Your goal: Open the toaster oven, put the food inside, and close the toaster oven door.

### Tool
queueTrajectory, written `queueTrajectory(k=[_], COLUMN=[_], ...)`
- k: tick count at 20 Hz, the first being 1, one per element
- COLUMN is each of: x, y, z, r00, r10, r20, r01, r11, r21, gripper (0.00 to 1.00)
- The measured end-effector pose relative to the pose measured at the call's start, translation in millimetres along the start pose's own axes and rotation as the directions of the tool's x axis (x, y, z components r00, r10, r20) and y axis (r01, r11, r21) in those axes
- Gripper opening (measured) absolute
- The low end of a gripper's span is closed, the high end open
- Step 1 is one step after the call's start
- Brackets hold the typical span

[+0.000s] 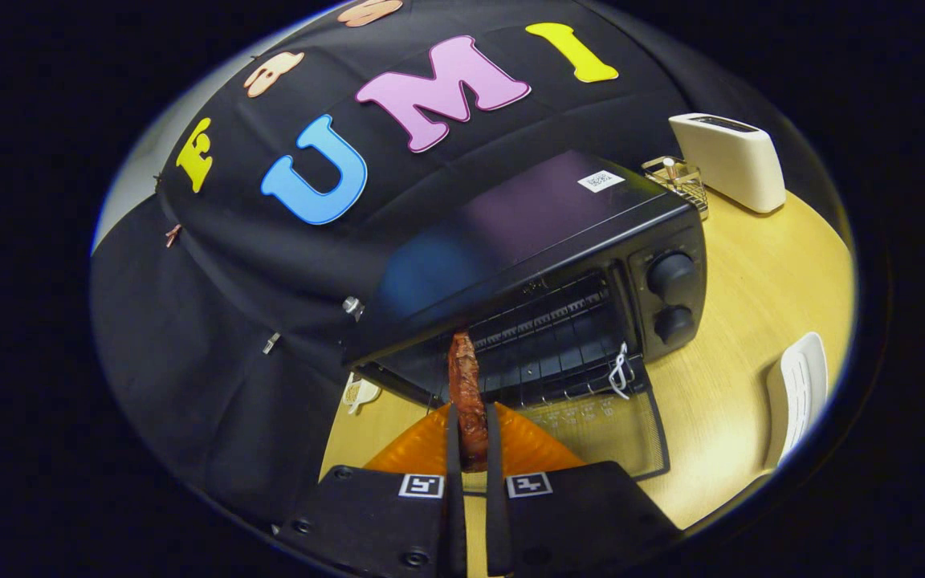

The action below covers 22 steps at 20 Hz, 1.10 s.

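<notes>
Gripper (468,437) nearly closed, both fingers pressed on a strip of food (466,393). Strip is held upright by its lower part so the free end leads, pointed at the toaster oven (543,265) mouth just ahead. Door (599,425) is folded down flat on the table (735,337), leaving the wire rack (543,353) exposed, judged ready to receive it. Food: long, narrow, reddish-brown, glossy and crinkled, like bacon or dried meat. An orange thing (422,449) is seen beneath the fingers.
</notes>
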<state>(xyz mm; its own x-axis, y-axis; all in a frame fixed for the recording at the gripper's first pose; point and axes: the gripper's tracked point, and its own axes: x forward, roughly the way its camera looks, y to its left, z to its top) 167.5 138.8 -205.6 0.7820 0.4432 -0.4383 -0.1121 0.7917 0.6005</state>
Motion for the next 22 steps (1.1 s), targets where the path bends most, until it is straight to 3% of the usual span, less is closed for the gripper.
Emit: queueTrajectory(k=[9,16,18,20,22], x=[67.4,83.7,77.7,68.9,62.4], y=[-10.0,-25.1,-23.0,-25.2,-24.6], z=[0.3,8.1,14.7,22.8,23.9], r00=[0.995,0.982,0.973,0.961,0.958], r10=[0.000,-0.077,-0.081,-0.087,-0.084], r20=[0.098,0.173,0.216,0.262,0.276], r01=[-0.001,0.082,0.096,0.121,0.127], r11=[1.000,0.996,0.993,0.986,0.982], r21=[0.012,-0.022,-0.063,-0.114,-0.140], gripper=[0.14,0.14,0.20,0.33,0.61])
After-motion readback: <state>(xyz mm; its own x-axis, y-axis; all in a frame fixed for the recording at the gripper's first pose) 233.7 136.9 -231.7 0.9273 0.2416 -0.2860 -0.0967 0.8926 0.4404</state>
